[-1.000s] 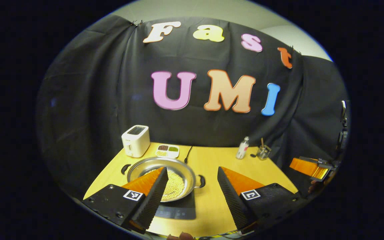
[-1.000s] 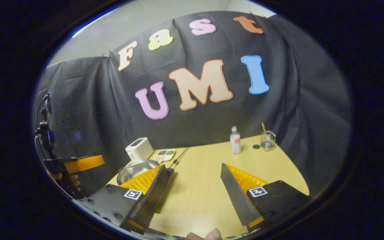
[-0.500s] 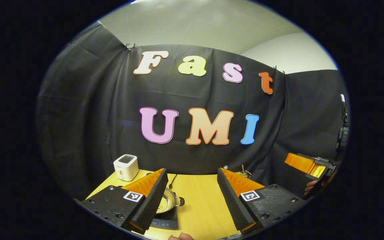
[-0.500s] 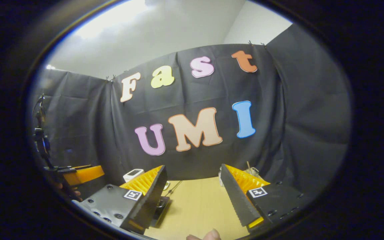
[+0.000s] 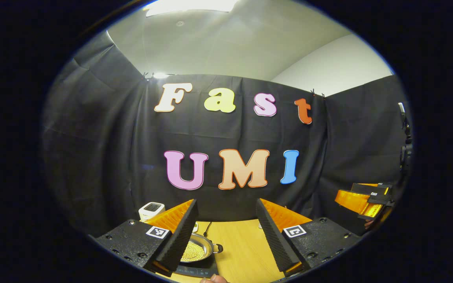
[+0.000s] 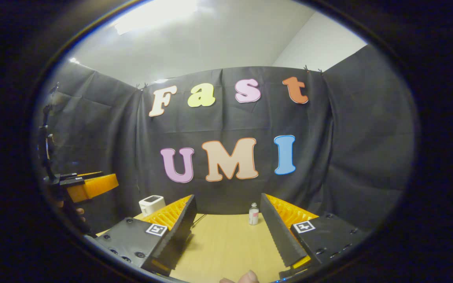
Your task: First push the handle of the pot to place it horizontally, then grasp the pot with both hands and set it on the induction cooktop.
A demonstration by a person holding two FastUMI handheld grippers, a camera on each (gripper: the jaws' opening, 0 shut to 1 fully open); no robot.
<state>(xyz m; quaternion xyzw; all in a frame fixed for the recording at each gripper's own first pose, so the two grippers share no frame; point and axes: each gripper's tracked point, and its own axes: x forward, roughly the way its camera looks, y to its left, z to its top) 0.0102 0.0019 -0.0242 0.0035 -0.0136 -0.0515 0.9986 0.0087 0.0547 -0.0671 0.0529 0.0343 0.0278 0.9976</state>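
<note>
Sitting on cooktop [image 5: 197,270], pot [image 5: 197,248] below gaping left gripper [image 5: 226,228]

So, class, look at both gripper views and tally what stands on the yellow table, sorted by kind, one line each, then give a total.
Pots: 1, the pot holding yellow grains
Cooktops: 1, the induction cooktop under it
Toasters: 1, the white toaster
Bottles: 1, the small bottle
Total: 4
</note>
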